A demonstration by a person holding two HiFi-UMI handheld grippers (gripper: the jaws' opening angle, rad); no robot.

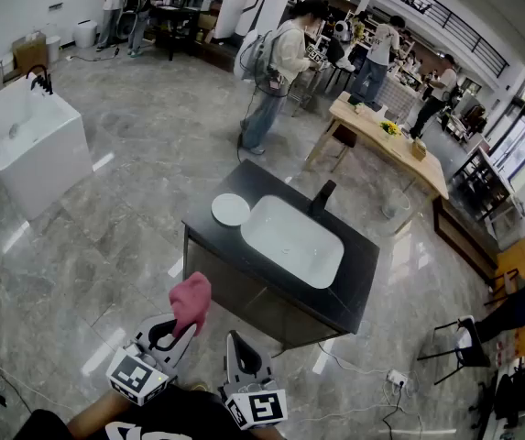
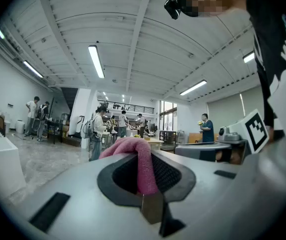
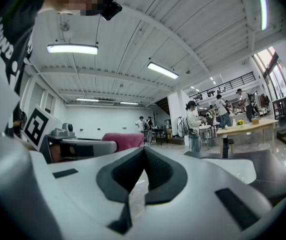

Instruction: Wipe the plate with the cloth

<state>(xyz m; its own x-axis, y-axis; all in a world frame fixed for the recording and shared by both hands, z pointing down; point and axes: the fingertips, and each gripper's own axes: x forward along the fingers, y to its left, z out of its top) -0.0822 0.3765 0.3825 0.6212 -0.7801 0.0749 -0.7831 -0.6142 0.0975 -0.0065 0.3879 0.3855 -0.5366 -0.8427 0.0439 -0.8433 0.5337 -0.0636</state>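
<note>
- The left gripper (image 1: 181, 330) is clamped on a pink cloth (image 1: 191, 301). The left gripper view shows a fold of the cloth squeezed between the black pads, with the rest bunched above the tips.
- The right gripper (image 1: 235, 345) is pressed together with nothing between its pads. It sits just right of the left gripper, and both are held level, close to the person's body.
- A dark counter (image 1: 358, 287) stands on the marble floor beyond the grippers, with one corner pointing toward them.
- A white freestanding washstand (image 1: 33, 145) stands well off to the far left.
- A long wooden table (image 1: 399, 149) stands far right, with people around it.
- A white oval basin (image 1: 291, 241) is sunk into the middle of the counter.
- A black tap (image 1: 322, 197) rises at the basin's far edge.
- A white round plate (image 1: 231, 210) lies flat on the counter's far-left part, just left of the basin. It is well apart from both grippers.
- The cloth hangs in the air, short of the counter's near corner. It is clear of the plate.
</note>
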